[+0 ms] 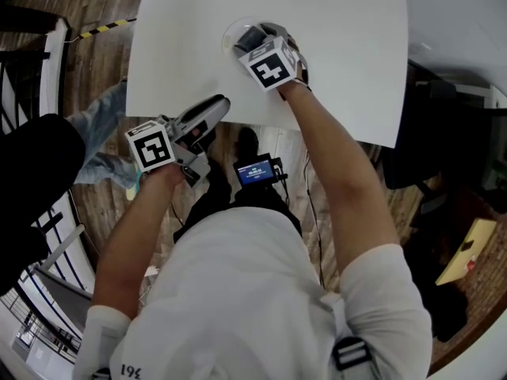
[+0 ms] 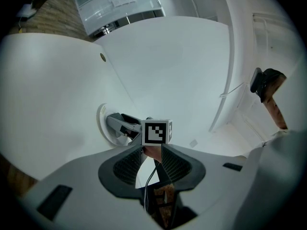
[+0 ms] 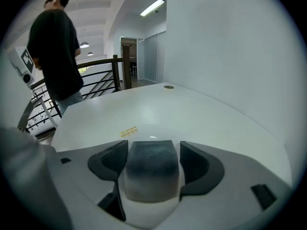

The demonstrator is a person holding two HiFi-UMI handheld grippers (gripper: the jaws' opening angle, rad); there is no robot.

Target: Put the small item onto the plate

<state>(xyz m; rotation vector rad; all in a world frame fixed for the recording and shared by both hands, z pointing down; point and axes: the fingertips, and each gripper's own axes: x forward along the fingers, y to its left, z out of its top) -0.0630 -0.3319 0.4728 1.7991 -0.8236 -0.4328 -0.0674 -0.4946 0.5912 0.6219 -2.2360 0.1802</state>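
Note:
A white plate point(image 1: 230, 32) sits on the white table point(image 1: 341, 62), near its middle. Right over the plate, my right gripper point(image 1: 255, 38) is shut on the small item point(image 3: 151, 176), a dark grey soft block that fills the space between the two pads. In the left gripper view the same gripper point(image 2: 121, 124) reaches low over the plate point(image 2: 102, 124). My left gripper point(image 1: 214, 111) hangs at the table's near edge, well short of the plate. Its jaws point(image 2: 152, 163) stand open with nothing between them.
A person in black stands past the table's far end by a railing point(image 3: 103, 73). Another person's legs point(image 1: 95, 133) show on the wood floor to the left. A small screen device point(image 1: 255, 171) hangs at my chest. A yellow sticker point(image 3: 128, 132) lies on the tabletop.

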